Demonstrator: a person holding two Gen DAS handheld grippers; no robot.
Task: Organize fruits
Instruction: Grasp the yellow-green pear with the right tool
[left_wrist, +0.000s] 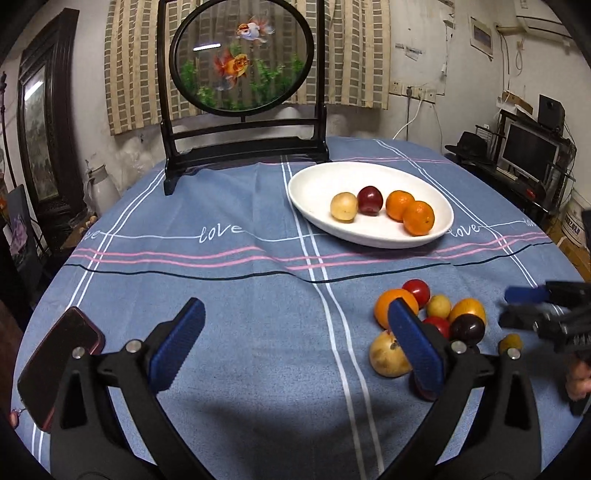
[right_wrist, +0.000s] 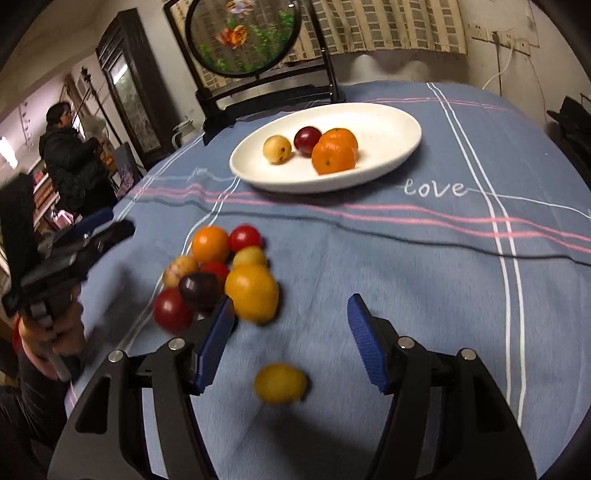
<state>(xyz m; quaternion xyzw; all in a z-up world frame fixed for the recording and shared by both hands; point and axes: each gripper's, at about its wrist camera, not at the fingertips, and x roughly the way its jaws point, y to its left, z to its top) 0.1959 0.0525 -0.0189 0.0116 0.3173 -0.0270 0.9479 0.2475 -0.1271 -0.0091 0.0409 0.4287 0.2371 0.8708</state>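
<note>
A white oval plate (left_wrist: 317, 184) (right_wrist: 388, 122) holds a yellow fruit (left_wrist: 343, 207), a dark red plum (left_wrist: 369, 199) and two oranges (left_wrist: 418, 218). A heap of loose fruits (left_wrist: 436, 314) (right_wrist: 221, 273) lies on the blue cloth nearer me. My left gripper (left_wrist: 295, 347) is open and empty, its right finger in front of the heap. My right gripper (right_wrist: 291, 339) is open and empty above a lone small yellow fruit (right_wrist: 280, 382), just right of the heap. It also shows at the right edge of the left wrist view (left_wrist: 524, 306).
A goldfish screen on a black stand (left_wrist: 243, 55) stands at the table's far side. A red phone (left_wrist: 55, 365) lies at the left edge. A person (right_wrist: 70, 158) stands beyond the table at left. Shelves and a monitor (left_wrist: 528, 151) are at right.
</note>
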